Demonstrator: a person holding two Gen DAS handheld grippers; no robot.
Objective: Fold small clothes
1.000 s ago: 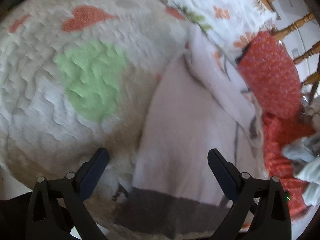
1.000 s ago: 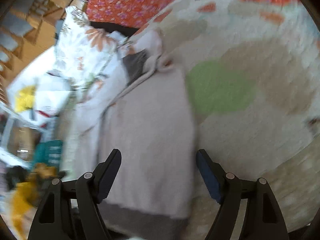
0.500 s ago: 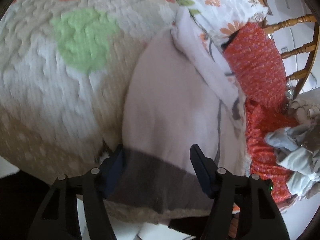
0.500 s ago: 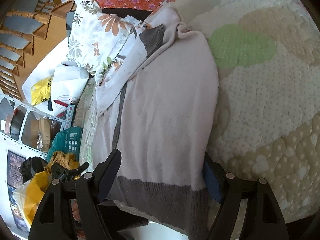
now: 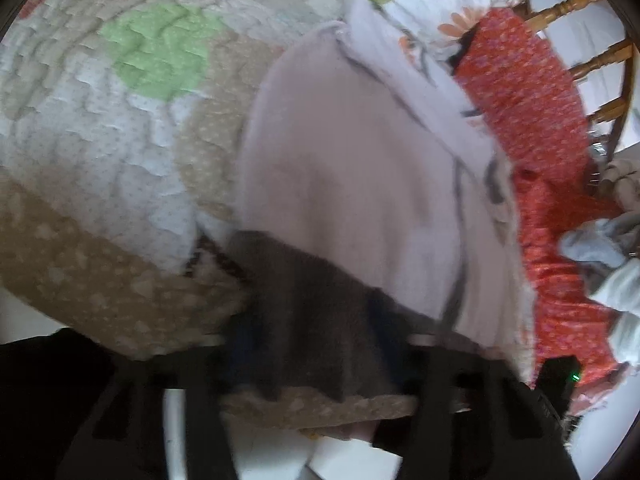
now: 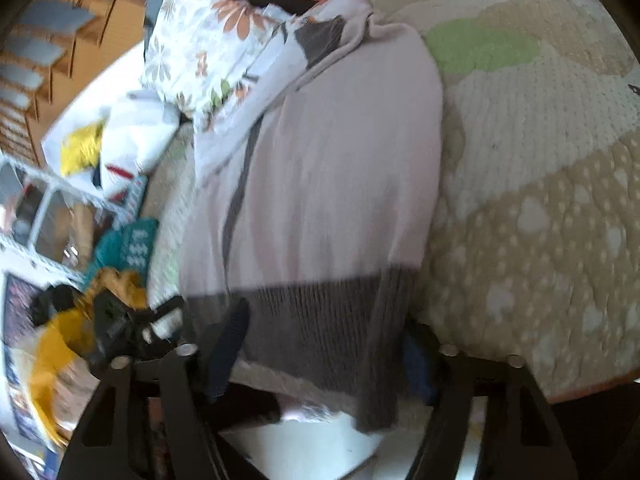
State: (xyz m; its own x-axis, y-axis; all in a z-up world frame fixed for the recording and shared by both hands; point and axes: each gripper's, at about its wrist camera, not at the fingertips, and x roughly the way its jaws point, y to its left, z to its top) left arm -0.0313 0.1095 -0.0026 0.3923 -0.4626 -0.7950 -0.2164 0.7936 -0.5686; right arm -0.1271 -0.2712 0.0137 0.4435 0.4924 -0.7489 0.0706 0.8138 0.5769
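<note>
Left gripper (image 5: 316, 344) has just been closing and pinches the grey hem (image 5: 312, 312) of the pink sweater (image 5: 352, 168) on the bed (image 5: 100, 160); right gripper (image 6: 324, 344), also closing, straddles the hem's other corner (not clearly pinched yet). Next: finish that grasp, then lift the hem toward the collar.

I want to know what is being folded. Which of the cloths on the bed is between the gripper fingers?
The pale pink sweater: its grey hem lies between the fingers. The floral cloth and the red cloth lie farther away.
</note>
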